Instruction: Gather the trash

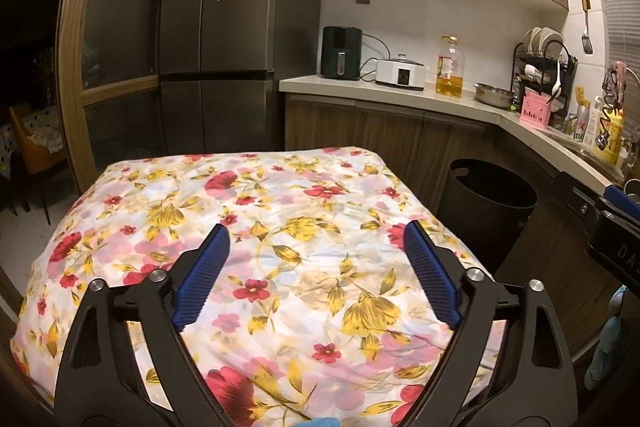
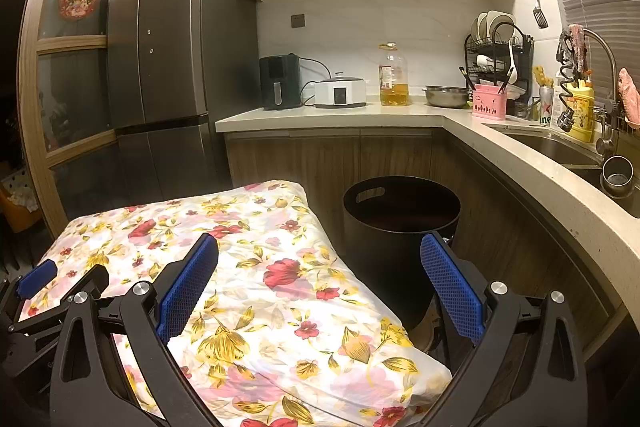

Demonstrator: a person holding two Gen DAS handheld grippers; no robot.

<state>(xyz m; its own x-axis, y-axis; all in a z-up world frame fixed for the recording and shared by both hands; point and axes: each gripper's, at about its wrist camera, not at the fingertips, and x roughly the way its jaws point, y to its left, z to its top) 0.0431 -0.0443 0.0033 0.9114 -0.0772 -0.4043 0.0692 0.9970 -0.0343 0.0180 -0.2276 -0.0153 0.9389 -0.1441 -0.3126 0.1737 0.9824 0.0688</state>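
A table under a flowered cloth [image 1: 280, 219] [image 2: 256, 267] fills the foreground in both wrist views, and no loose trash shows on it. A black round bin [image 1: 490, 203] [image 2: 400, 223] stands on the floor at the table's right side, against the cabinets. My left gripper [image 1: 316, 247] hovers over the cloth with its blue pads wide apart and nothing between them. My right gripper [image 2: 320, 259] is open too, with one pad over the cloth and the other in front of the bin. The left gripper's tip [image 2: 38, 281] shows at the right wrist view's left edge.
An L-shaped counter [image 2: 520, 155] carries an air fryer [image 2: 280, 81], a cooker [image 2: 340, 91], an oil bottle [image 2: 394, 77], a steel bowl [image 2: 446, 97], a dish rack [image 2: 498, 55] and a sink [image 2: 560, 147]. A tall fridge [image 2: 168, 67] stands behind the table.
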